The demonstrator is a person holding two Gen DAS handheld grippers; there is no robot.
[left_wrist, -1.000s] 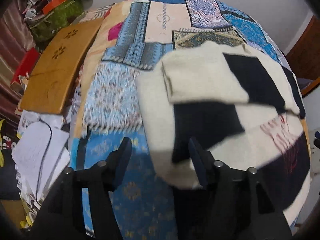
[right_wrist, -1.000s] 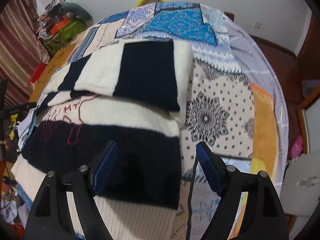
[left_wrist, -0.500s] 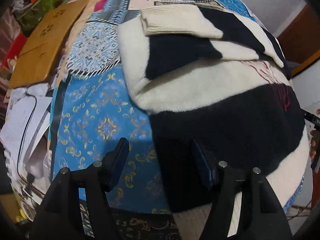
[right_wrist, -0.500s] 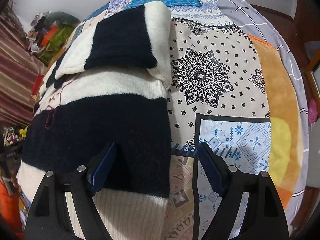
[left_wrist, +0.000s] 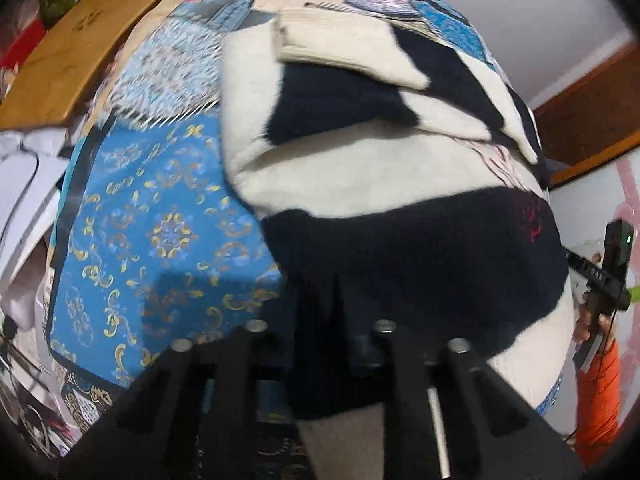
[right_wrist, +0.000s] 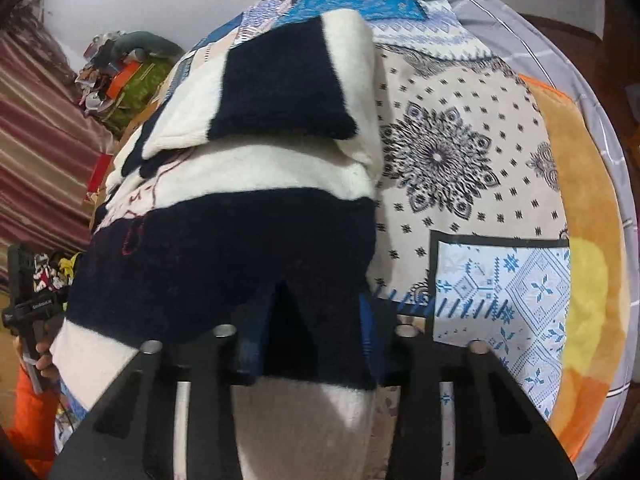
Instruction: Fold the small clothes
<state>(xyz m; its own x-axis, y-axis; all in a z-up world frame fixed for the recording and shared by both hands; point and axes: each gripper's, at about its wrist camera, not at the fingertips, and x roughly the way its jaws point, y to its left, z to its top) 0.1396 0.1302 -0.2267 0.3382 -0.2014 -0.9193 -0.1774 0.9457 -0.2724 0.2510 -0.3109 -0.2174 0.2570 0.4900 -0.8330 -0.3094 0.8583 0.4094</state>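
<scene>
- The sweater (left_wrist: 392, 168), cream with wide navy bands, is lying flat on the bed (right_wrist: 460, 208), over a patchwork bedspread (left_wrist: 160, 220); its sleeves are already lying folded across the chest, so the garment is forming a long rectangle.
- Its long axis is running straight away from both cameras: the cream ribbed hem is sitting nearest, the shoulders are pointing toward the far end of the bed.
- The left gripper (left_wrist: 320, 344) is sitting at the near left corner of the sweater; its jaws have just been closing and are now standing narrow, pinching the navy band just above the hem.
- The right gripper (right_wrist: 312, 332) is sitting at the near right corner; its jaws have likewise just been closing and are now gripping a raised tuck of the same navy band.
- Step in hand, as judged: both lower corners are being secured for the bottom-to-top fold.
- The next move is calling for both corners to be lifted together and carried away toward the shoulders, keeping level so the fold line runs square across the long axis.
- Outward: a wooden board (left_wrist: 80, 52) is lying to the left of the bed, and a pile of clutter (right_wrist: 128, 76) is sitting by the far wall.
</scene>
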